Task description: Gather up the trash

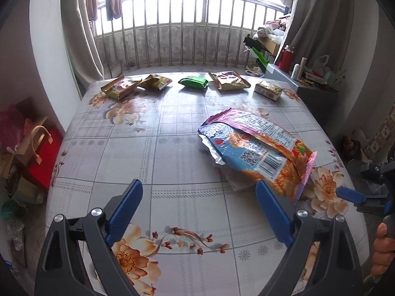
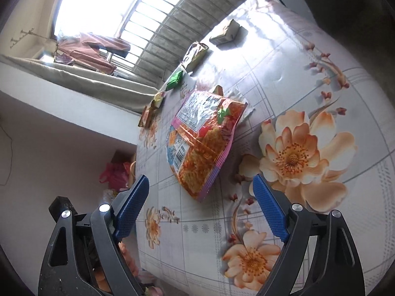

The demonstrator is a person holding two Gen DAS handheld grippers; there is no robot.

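Blue ribbed pads of the left hand-held gripper (image 1: 198, 212) stood wide apart and empty above the flowered cloth of the bench (image 1: 172, 153), with nothing between them. Just ahead of its right pad lay the large snack bag (image 1: 259, 148), flattened, torn open at the far-left end so that silver lining showed, its pink crimped seam pointing back toward the pad; a pale scrap of paper seemed to peek from under it. The right hand-held gripper (image 2: 201, 204) was likewise released, jaws spread and holding nothing, tilted steeply over, with the same snack bag (image 2: 205, 143) straight ahead and its nearest corner lying between the lines of the two pads but not yet touched. Five small wrappers (image 1: 172, 83) sat in a row well beyond both, at the far edge by the railing. The step in hand looked like a first pick of the big bag. To do it well, the right hand-held gripper should probably come in low over the near crimped seam, the stiffest part, and pinch it across its thickness rather than press on the slack middle, which would likely slide on the glossy cloth.
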